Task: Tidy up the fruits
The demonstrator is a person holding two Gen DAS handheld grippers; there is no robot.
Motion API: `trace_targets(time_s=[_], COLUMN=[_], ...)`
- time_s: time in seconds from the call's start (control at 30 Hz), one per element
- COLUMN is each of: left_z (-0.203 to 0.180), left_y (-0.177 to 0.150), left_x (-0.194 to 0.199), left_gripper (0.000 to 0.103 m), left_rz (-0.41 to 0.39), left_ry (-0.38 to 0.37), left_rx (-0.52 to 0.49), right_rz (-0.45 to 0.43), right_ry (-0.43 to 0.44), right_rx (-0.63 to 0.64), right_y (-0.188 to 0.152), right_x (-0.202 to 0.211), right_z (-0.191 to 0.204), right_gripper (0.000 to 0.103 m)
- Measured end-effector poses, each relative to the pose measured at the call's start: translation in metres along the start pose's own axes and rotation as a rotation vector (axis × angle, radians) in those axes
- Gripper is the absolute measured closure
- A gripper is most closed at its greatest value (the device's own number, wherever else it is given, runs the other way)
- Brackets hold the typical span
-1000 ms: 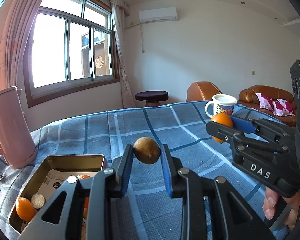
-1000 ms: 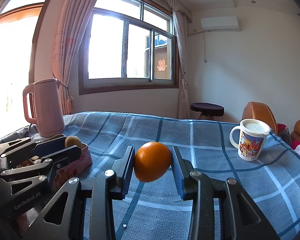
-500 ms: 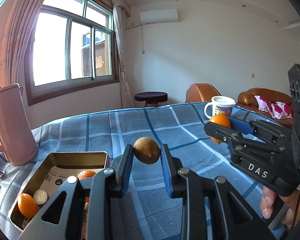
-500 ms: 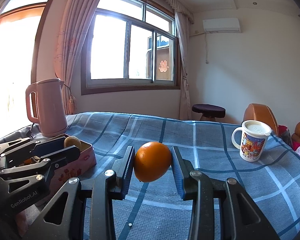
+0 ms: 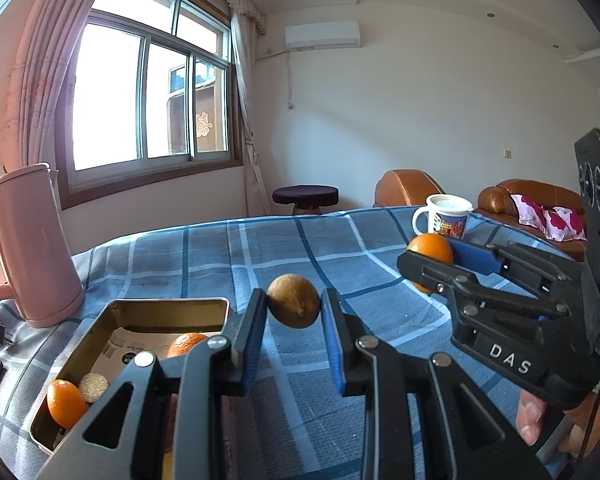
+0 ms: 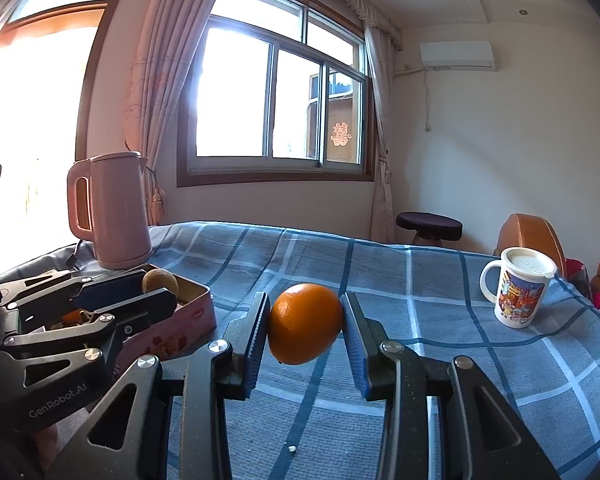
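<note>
At far left on the desk, metal tin [image 5: 120, 312] (two oranges inside). Left gripper [image 5: 294, 316] clamps brown fruit [image 5: 294, 301], just right of tin. Right gripper [image 6: 305, 326] clamps orange [image 6: 305, 323], further right. Judgement: carry each over tin, lower close, release gently; stagger arms to avoid collision.

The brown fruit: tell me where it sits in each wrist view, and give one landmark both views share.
Left wrist view: the brown fruit is at centre, clamped in the left gripper, above the blue checked cloth.
Right wrist view: the same fruit is at middle left, in the left gripper, in front of the tin box.
Shared landmark: the pink kettle, left of the fruit in both.
</note>
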State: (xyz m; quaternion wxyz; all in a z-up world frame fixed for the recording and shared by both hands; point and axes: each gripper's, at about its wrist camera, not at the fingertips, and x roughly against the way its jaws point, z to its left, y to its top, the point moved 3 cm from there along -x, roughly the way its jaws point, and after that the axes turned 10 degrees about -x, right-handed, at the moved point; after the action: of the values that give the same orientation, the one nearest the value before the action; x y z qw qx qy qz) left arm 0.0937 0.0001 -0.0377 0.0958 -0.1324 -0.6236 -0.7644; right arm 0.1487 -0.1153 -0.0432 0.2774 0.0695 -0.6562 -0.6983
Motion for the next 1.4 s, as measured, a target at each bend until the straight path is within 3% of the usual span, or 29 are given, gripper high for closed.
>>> trace_targets(time_s=[1.4], left_z=[0.045], left_y=[-0.017], left_x=[0.031], left_gripper=[0.074], left_rz=[-0.007], left_ry=[0.099], left_rx=[0.027], right_rz=[-0.015], right_ry=[0.126], right_rx=[0.109], right_y=[-0.004], right_x=[0.002], right_z=[0.077], right_gripper=[0.065])
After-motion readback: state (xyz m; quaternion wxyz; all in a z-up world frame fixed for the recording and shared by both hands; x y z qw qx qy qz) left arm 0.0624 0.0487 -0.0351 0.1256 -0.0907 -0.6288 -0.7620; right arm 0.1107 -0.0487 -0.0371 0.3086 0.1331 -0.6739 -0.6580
